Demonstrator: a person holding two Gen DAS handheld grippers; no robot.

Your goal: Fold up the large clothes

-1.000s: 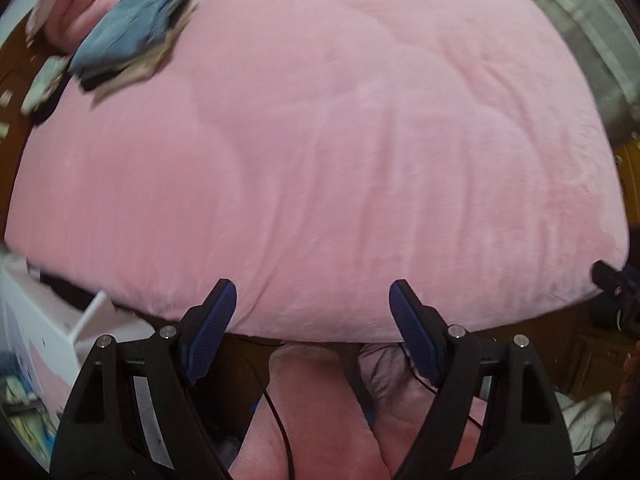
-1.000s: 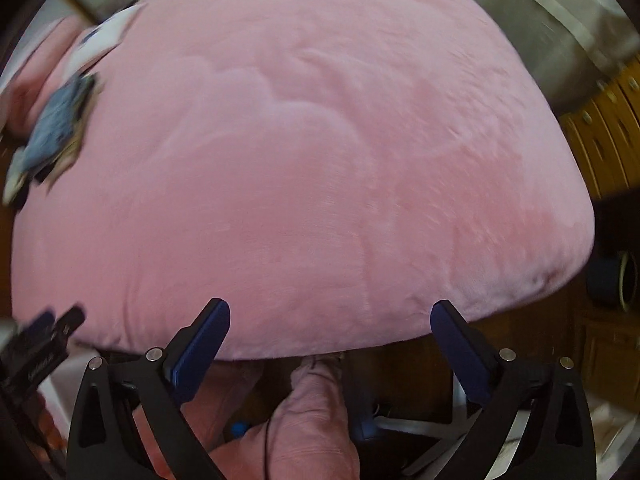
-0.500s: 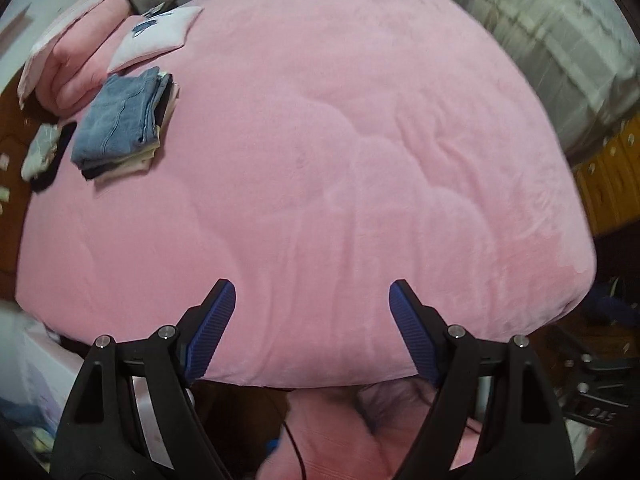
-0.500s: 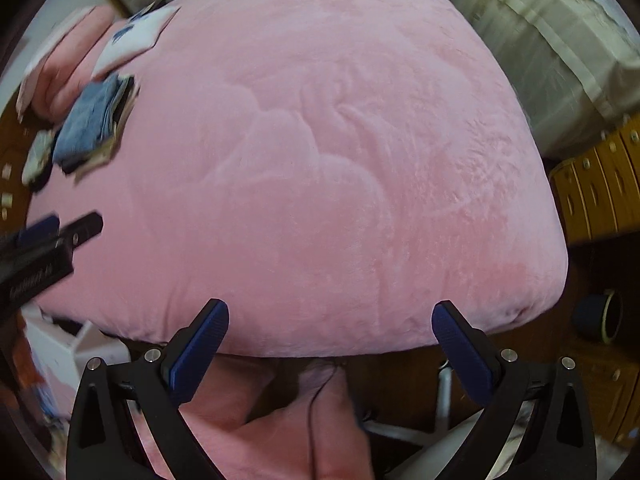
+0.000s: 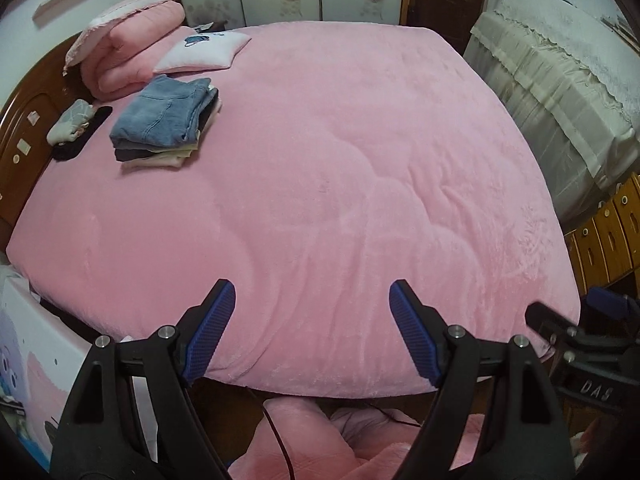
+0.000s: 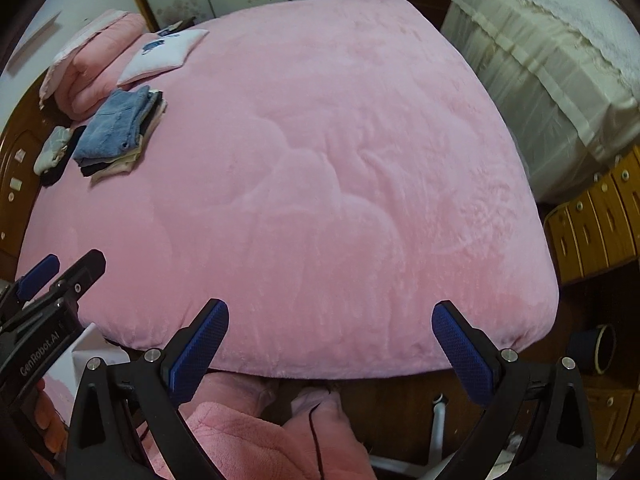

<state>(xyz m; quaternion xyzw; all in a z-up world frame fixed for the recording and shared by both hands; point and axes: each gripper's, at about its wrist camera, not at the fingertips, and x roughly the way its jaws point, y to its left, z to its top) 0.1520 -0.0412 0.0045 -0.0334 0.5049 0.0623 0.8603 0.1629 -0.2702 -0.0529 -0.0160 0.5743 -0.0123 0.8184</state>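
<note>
Folded clothes stack [image 5: 166, 120]: denim piece on top, dark and cream layers beneath; lies on the pink bed [image 5: 360, 200] at its far left corner, just beside the white cushion [image 5: 202, 52] and the rolled pink blanket [image 5: 128, 44], near the wooden headboard [image 5: 28, 120]. A small pale bundle [image 5: 70, 126] on a dark item sits between stack and headboard.

Unfolded large garment: none visible on the bed's open surface. Pink plush fabric [image 6: 240, 428] shows below the near edge of the bed, under both tongs; whether it is a garment to be folded or the person's own clothing cannot be told.

Left tongs [image 5: 312, 334]: spread wide, nothing between the pads, held above the near edge of the bed.
Right tongs [image 6: 330, 344]: likewise spread wide and empty, alongside, at the same edge.

Governing relation: the stack lies well apart from both tongs, ahead and to the left across the bed, its long axis running roughly towards the head end. The left tongs are the nearer, by judgement. Any fresh garment must probably come from off the bed.
</note>
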